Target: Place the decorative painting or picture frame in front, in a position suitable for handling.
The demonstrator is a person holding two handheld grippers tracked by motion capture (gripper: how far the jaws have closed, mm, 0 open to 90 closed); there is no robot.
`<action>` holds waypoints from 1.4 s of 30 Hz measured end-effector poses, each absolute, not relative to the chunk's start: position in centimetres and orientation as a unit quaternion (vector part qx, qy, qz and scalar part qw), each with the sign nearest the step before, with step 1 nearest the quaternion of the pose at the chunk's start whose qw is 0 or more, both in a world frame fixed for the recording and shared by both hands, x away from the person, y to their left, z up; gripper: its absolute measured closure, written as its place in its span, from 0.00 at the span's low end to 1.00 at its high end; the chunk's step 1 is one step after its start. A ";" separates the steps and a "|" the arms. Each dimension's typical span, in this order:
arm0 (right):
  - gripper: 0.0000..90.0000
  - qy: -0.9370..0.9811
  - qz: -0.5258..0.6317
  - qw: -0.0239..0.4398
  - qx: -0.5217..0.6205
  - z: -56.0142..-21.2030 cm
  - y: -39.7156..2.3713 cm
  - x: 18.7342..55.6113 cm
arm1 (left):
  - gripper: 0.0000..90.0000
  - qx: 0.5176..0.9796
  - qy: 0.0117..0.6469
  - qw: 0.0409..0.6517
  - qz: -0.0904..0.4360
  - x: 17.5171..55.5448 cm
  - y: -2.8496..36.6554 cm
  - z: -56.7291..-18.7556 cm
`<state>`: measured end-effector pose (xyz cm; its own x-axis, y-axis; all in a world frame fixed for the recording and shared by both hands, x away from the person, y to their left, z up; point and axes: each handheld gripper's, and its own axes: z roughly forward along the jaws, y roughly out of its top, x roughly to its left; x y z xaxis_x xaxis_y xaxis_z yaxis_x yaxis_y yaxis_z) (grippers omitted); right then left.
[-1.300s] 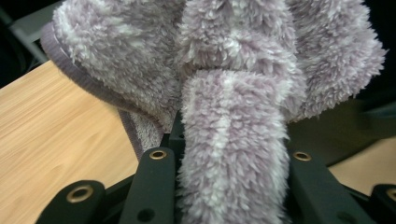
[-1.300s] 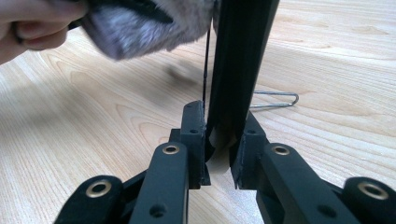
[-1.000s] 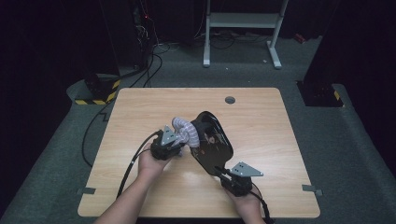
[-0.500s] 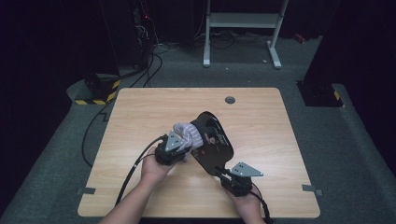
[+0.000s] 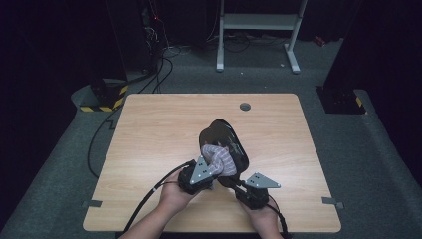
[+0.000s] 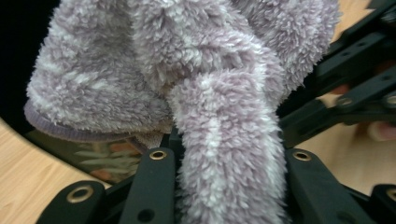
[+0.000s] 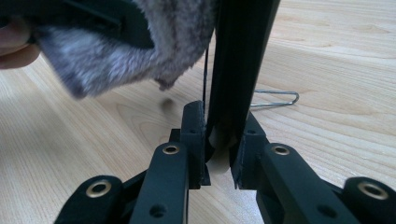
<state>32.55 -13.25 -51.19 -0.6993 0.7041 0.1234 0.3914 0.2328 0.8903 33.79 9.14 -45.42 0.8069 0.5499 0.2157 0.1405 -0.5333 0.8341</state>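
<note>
A black oval panel (image 5: 225, 135) stands tilted up over the middle of the wooden table (image 5: 149, 129). My right gripper (image 5: 233, 180) is shut on its lower end; in the right gripper view the jaws (image 7: 219, 135) clamp the thin black edge (image 7: 238, 56). A fluffy lilac striped cloth (image 5: 220, 159) lies against the panel's lower face. My left gripper (image 5: 211, 170) is shut on it, and the cloth (image 6: 210, 93) bulges up between its jaws (image 6: 229, 158). A glossy patch of the panel (image 6: 107, 158) shows under the cloth.
A bent metal wire (image 7: 275, 98) lies on the table behind the panel. A round cable hole (image 5: 245, 106) sits near the far edge. My left gripper's black cable (image 5: 144, 199) trails off the near-left edge. A white metal frame (image 5: 254, 25) stands on the floor beyond.
My left gripper has carried the cloth to the right, from the panel's left edge onto its lower face. The right gripper and the panel have stayed put.
</note>
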 end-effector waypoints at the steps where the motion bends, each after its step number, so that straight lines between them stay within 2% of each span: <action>1: 0.86 0.770 0.507 0.154 0.356 -51.2 -13.2 32.6 | 0.75 0.844 0.205 0.438 0.234 33.8 9.1 -45.4; 9: 0.87 0.770 0.509 0.154 0.354 -51.2 -13.2 32.6 | 0.75 0.849 0.180 0.438 0.236 32.6 8.1 -45.3; 20: 0.87 0.768 0.509 0.152 0.356 -51.2 -13.2 32.6 | 0.75 0.832 0.253 0.445 0.213 36.9 11.6 -45.9; 31: 0.86 0.768 0.510 0.154 0.355 -51.2 -13.2 32.6 | 0.75 0.814 0.329 0.412 0.244 41.3 15.5 -46.4; 42: 0.86 0.769 0.510 0.153 0.354 -51.1 -13.2 32.6 | 0.75 0.823 0.342 0.394 0.224 41.4 15.7 -47.8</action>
<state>32.65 -13.19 -51.14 -0.7022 0.7006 0.1266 0.3890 0.2287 0.8924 41.45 15.68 -47.80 0.6657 0.7395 0.1003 0.3858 -0.4561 0.8020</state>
